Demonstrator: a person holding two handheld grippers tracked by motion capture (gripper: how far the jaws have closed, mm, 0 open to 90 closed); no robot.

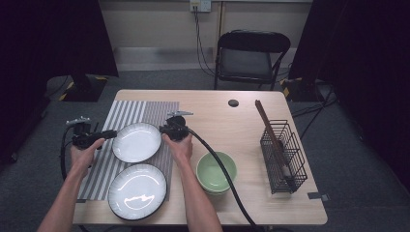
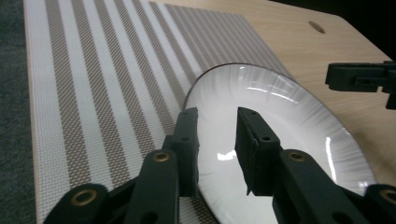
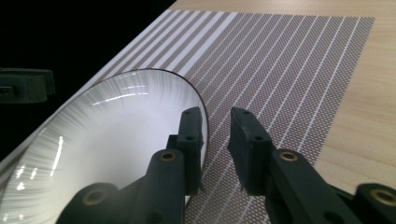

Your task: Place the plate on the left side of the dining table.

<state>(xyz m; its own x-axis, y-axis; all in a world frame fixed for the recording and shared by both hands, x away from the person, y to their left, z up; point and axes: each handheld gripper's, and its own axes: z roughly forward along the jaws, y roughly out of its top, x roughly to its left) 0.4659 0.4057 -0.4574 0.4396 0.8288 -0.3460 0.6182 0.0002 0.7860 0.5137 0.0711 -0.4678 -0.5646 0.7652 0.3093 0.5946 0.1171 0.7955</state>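
Upper plate (image 1: 137,141): a white plate with a dark rim, on the striped placemat (image 1: 133,113), between the two tools. In the high view it seems to be flat on the mat; whether it is fully resting, I cannot tell.
Left tool (image 1: 112,134): at the left rim of the upper plate. In the left gripper view (image 2: 217,140) the jaws stand apart; one is on each side of the rim and the pads do not press on it.
Right tool (image 1: 164,130): at the right rim of the same plate. In the right gripper view (image 3: 217,140) the jaws are also apart; the left jaw is at the rim, the right jaw is over the placemat, and no grip is seen.
Lower plate (image 1: 137,191): a second plate of the same kind, near the front edge of the table (image 1: 217,108), partly on the placemat, just beside the upper plate.
Green bowl (image 1: 216,172): upright on the bare wood, to the right of the right hand (image 1: 180,147).
Wire basket (image 1: 284,157): black, near the right edge of the table, well apart from the plates.
Chair (image 1: 251,53): behind the table, on the floor.
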